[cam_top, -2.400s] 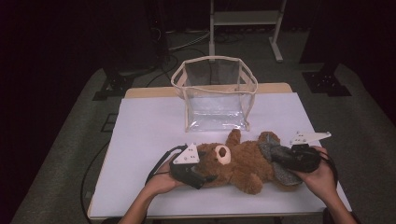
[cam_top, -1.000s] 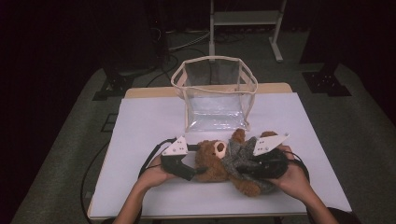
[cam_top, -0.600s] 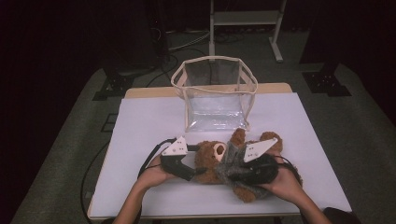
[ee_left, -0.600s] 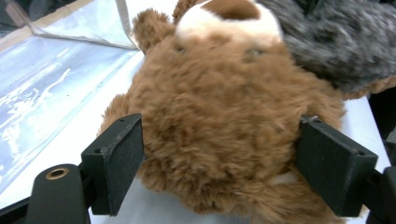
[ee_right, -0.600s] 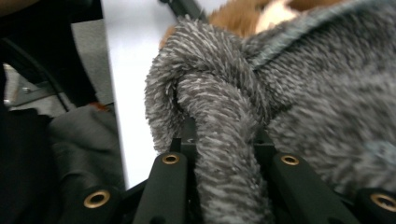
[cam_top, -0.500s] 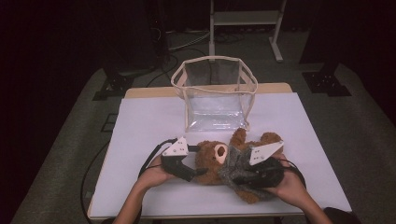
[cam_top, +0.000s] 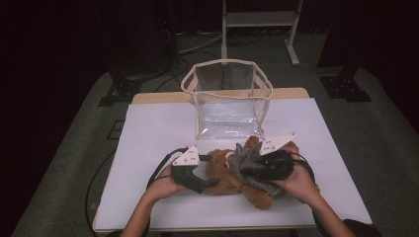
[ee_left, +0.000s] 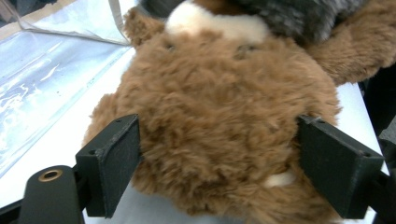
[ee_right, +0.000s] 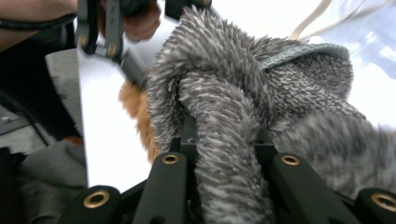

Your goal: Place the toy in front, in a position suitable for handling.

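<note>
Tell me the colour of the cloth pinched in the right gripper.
Mottled grey and white cloth, clearest in the right gripper view.

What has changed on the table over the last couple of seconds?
The right gripper, clamped on the fuzzy grey knitted cloth, has drawn it leftward across the brown plush teddy bear. The left gripper straddles the bear's head, its jaws having just opened a little. The clear plastic bag stayed put.

Black fingers [ee_left: 112, 168] flank the teddy bear's head [ee_left: 219, 121].
</note>
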The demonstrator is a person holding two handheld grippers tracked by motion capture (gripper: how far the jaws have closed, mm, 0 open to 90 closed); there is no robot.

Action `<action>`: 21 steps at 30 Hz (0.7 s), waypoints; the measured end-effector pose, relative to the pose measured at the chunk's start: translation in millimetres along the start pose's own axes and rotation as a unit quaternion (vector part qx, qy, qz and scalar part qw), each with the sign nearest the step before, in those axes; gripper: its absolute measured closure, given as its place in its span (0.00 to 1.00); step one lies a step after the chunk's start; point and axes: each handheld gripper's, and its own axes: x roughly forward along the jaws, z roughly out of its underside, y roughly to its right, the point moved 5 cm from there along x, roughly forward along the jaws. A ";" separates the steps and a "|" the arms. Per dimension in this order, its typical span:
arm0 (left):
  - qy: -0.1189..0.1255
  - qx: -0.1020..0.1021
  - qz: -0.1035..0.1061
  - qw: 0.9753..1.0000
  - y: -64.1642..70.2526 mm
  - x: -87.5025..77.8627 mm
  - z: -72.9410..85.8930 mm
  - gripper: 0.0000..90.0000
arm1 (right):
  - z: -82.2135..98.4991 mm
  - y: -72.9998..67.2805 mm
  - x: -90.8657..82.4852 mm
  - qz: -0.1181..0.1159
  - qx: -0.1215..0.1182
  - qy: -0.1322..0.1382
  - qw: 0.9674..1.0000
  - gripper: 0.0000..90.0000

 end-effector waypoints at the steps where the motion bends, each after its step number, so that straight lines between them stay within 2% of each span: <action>1: 0.001 -0.002 0.001 1.000 -0.1 0.0 -0.3 0.16 | 5.1 0.2 -2.9 -0.004 0.006 0.002 1.000 0.82; 4: 0.000 0.005 0.006 1.000 3.5 1.7 -2.6 0.16 | 15.8 -2.7 -13.5 -0.012 0.024 0.009 1.000 0.82; 7: -0.008 0.012 0.012 1.000 6.5 5.2 -2.3 0.16 | 13.4 -10.6 -19.4 -0.002 0.010 0.004 1.000 0.82; 10: -0.009 0.009 0.014 1.000 8.3 5.9 -2.8 0.17 | -2.0 -14.9 -19.7 -0.001 -0.007 0.011 1.000 0.82; 12: -0.012 0.015 0.015 1.000 8.8 5.8 -3.3 0.18 | -15.6 -14.0 -15.7 -0.001 -0.019 0.013 1.000 0.82; 16: -0.015 0.016 0.013 1.000 9.7 6.4 -2.3 0.19 | -40.3 -5.1 0.7 0.003 -0.037 -0.004 0.999 0.82; 21: -0.012 0.021 0.012 1.000 10.6 7.2 -2.7 0.19 | -56.3 7.2 13.3 -0.009 -0.033 -0.024 0.999 0.82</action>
